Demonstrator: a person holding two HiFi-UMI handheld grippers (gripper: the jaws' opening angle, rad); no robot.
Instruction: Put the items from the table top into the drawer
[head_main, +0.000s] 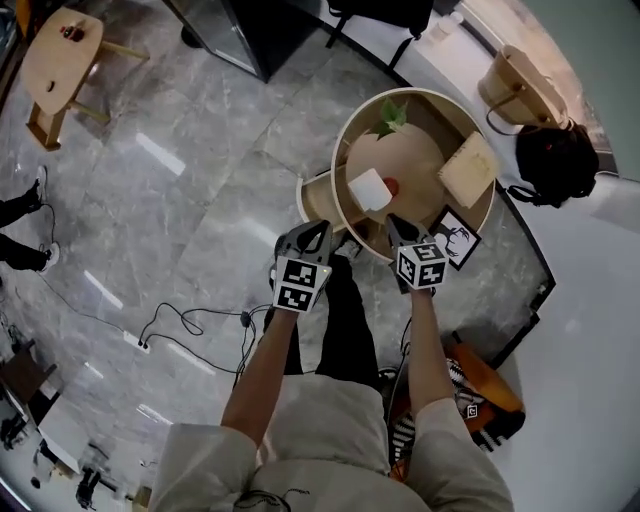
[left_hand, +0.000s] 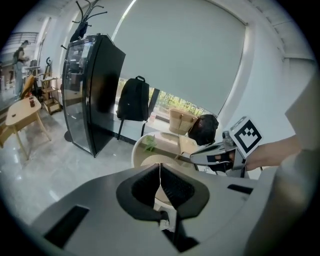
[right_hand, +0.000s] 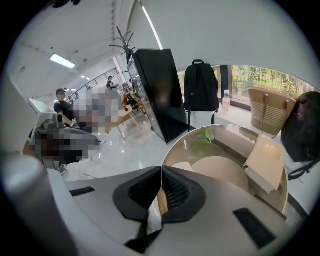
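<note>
Grey veined marble floor (head_main: 200, 150) at left. Pale wooden round table (head_main: 410, 93), upper right, with white square pad (head_main: 369, 188) and green leaves (head_main: 392, 117). Left gripper (head_main: 322, 230) and right gripper (head_main: 393, 222) bear black-and-white square-patterned cubes.

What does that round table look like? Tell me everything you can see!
The round table looks like pale wood, with a tall rim around a sunken, tan inner top. It stands on a grey stone-look floor. Inside it lie a green leafy sprig, a white square block, a small red thing and a tan flat slab by the right rim. A curved piece, maybe an open drawer, sticks out on its left.
</note>
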